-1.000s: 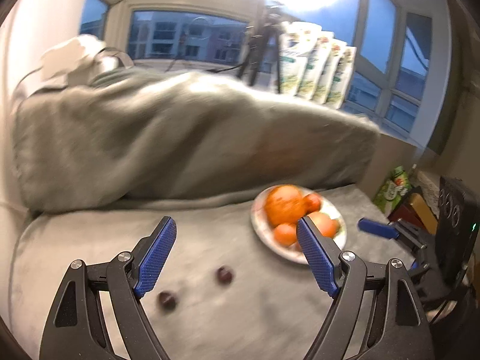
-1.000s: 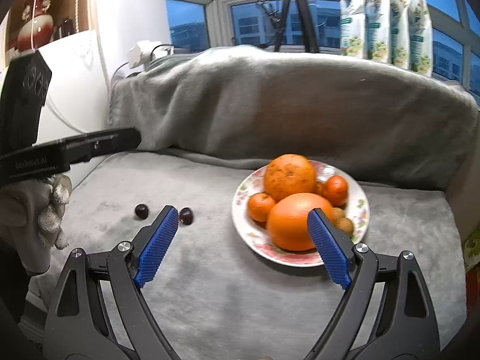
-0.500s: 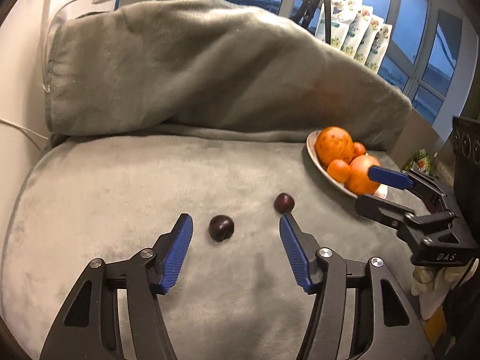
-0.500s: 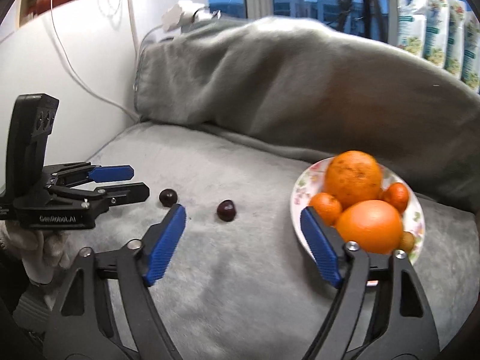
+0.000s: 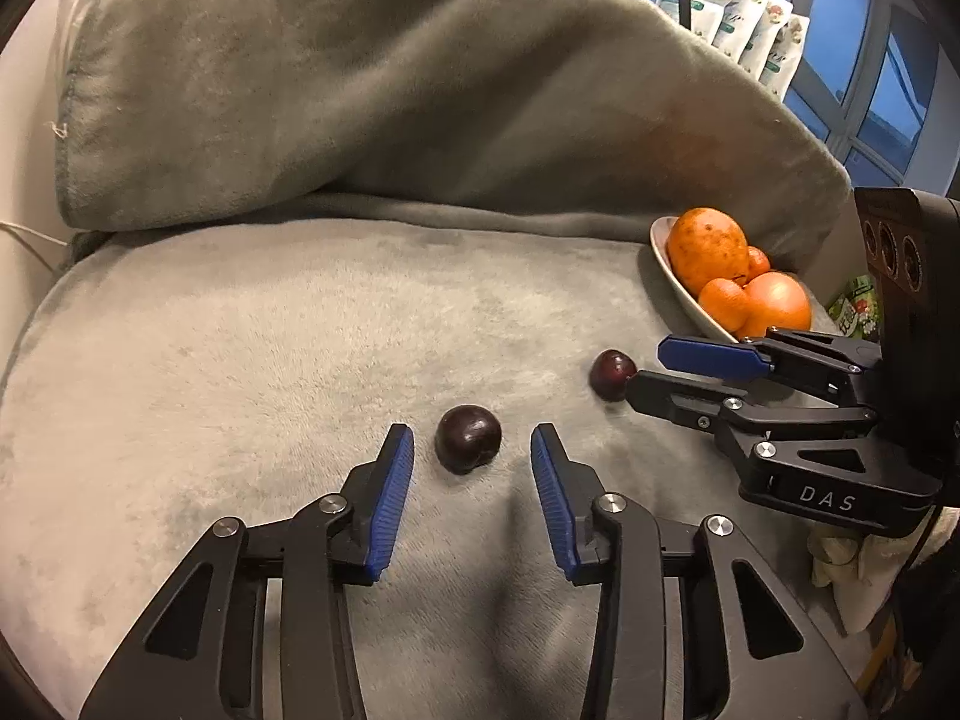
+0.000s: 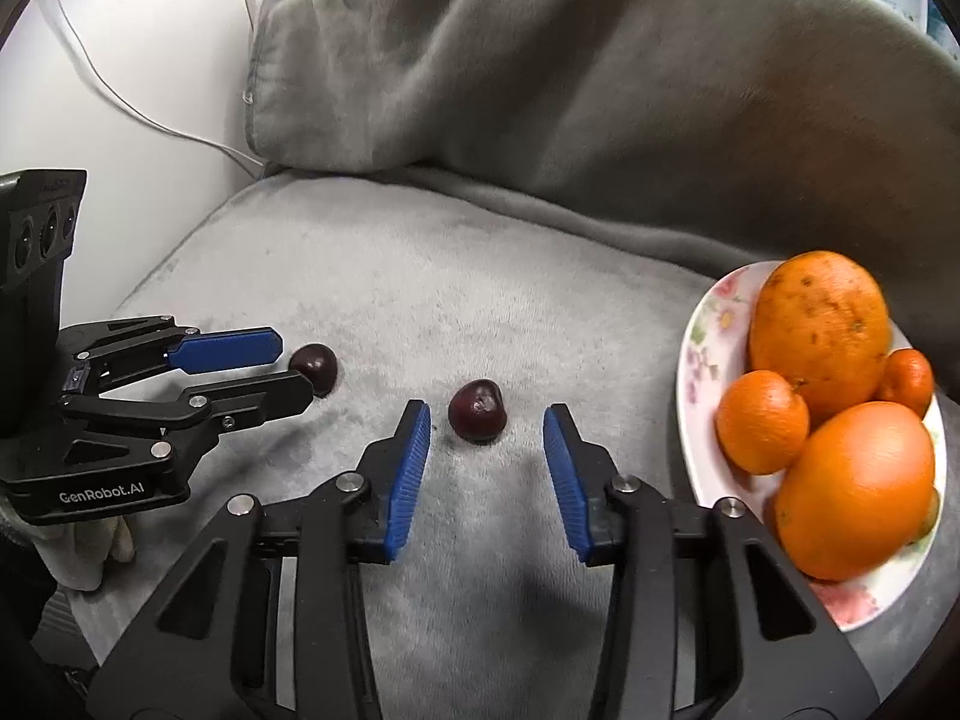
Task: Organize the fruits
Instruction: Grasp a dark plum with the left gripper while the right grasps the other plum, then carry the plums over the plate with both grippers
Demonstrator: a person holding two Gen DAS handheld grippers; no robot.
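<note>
Open left gripper [image 5: 472, 441] (marked "GenRobot.AI") brackets a cherry [image 5: 468, 438] — untouched.

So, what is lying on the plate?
On the plate: two large oranges and two small ones, piled together. A brownish bit shows behind the front orange; the rest is covered.
</note>
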